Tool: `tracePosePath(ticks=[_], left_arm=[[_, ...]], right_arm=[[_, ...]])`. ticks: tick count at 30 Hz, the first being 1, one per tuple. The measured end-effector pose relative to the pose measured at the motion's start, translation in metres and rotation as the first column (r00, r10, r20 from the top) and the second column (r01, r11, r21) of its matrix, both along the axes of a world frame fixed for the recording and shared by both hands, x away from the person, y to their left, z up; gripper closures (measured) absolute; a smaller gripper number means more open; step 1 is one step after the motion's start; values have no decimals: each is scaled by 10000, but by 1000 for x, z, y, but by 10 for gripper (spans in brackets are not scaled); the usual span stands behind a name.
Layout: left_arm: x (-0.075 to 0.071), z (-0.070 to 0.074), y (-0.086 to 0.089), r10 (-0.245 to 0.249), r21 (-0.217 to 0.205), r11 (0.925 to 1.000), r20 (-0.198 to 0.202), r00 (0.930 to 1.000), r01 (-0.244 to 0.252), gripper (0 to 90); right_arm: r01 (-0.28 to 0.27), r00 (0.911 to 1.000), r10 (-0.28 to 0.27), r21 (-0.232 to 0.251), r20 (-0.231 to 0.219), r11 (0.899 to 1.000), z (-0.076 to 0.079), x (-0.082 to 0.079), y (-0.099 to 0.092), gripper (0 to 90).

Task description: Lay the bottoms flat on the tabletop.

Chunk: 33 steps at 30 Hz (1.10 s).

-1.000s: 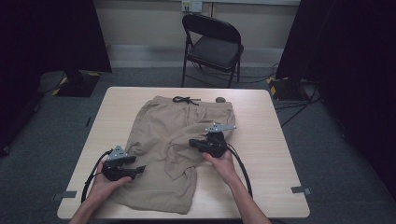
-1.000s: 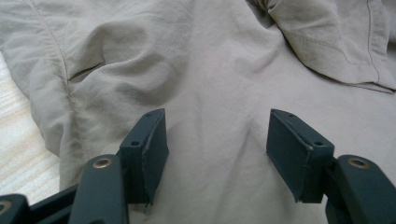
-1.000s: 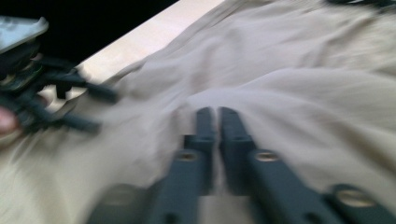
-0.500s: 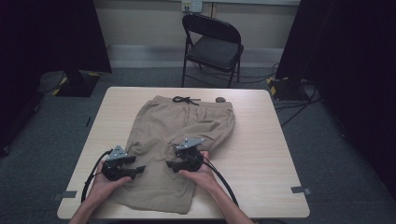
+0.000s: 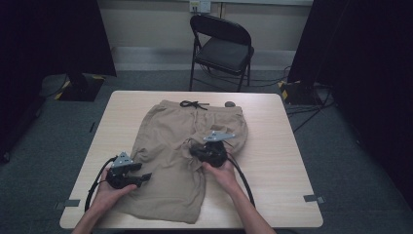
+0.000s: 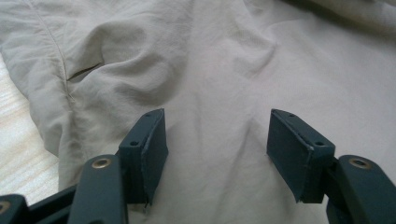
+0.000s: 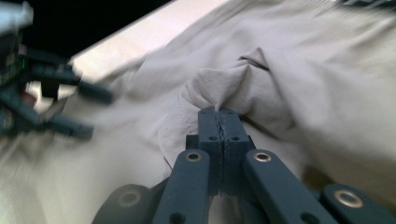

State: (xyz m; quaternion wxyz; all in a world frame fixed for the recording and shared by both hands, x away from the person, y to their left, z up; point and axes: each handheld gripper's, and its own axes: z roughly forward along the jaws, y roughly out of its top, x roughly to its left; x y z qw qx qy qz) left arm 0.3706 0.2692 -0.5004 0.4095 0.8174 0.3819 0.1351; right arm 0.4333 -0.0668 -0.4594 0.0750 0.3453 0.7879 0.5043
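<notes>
Your left hand-held gripper sits near the counter's front-left corner, lying over the outer edge of the left leg of the tan shorts. In the left gripper view its jaws stand partly open with bare fabric flat beneath them, gripping nothing; the side seam and a pocket slit show just beyond.

The shorts are spread flat across the middle of the counter, waistband and dark drawstring toward the far edge, the left leg reaching almost to the near edge.

Your right hand-held gripper is at the middle of the counter, over the crotch of the shorts. Its jaws have just been closing and now meet tight on a pinched-up fold of fabric, which bunches above the tips in the right gripper view.
</notes>
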Motion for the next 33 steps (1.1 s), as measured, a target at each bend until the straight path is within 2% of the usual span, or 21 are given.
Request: tracePosePath(ticks=[4,7,9,12,14,17,18,20,22,23,26,29,30,31,33], left_arm=[[0,0,0,12,-5,10000,7,10000,-12,376],[0,0,0,24,-33,10000,-21,10000,-24,375],[0,0,0,33,-34,10000,-9,10000,-33,376],[0,0,0,-16,-15,10000,-10,10000,16,376],[0,0,0,23,-39,10000,-23,10000,-23,376],[0,0,0,35,-27,10000,-4,10000,-35,376],[0,0,0,38,-27,10000,-1,10000,-38,376],[0,0,0,42,-1,10000,22,10000,-42,376],[0,0,0,29,-17,10000,-16,10000,-29,376],[0,0,0,42,-19,10000,-23,10000,-42,376],[0,1,0,98,15,10000,-25,9999,-98,383],[0,1,-2,172,140,9998,-40,9998,-171,383],[0,1,-2,158,154,9998,-25,9999,-158,383],[0,1,-1,130,67,9999,-53,9999,-130,383],[0,1,0,113,5,9999,-46,9999,-113,383]], right_arm=[[756,9970,-760,225,177,9969,19,16,-29,900],[1482,9886,-1486,197,226,9888,26,31,-51,900],[2004,9797,-2005,124,81,9796,26,42,-65,900],[2681,9631,-2684,-188,-185,9632,18,56,-85,900],[3128,9481,-3151,-535,-422,9483,7,63,-97,900],[3385,9355,-3459,-975,-725,9359,-10,65,-107,899],[3373,9340,-3463,-1024,-882,9358,-17,65,-110,898],[3257,9362,-3357,-1018,-1043,9400,-27,62,-113,879],[3156,9396,-3239,-862,-1109,9450,-29,58,-113,824],[2982,9459,-3064,-863,-1070,9506,-28,56,-113,775],[2790,9550,-2844,-705,-847,9577,-19,47,-115,651],[2796,9585,-2815,-430,-459,9591,-3,37,-117,552],[2796,9585,-2815,-430,-459,9591,-3,37,-117,552],[2795,9599,-2801,-339,-139,9595,7,29,-116,508],[2669,9637,-2669,-272,32,9633,13,22,-113,486]])
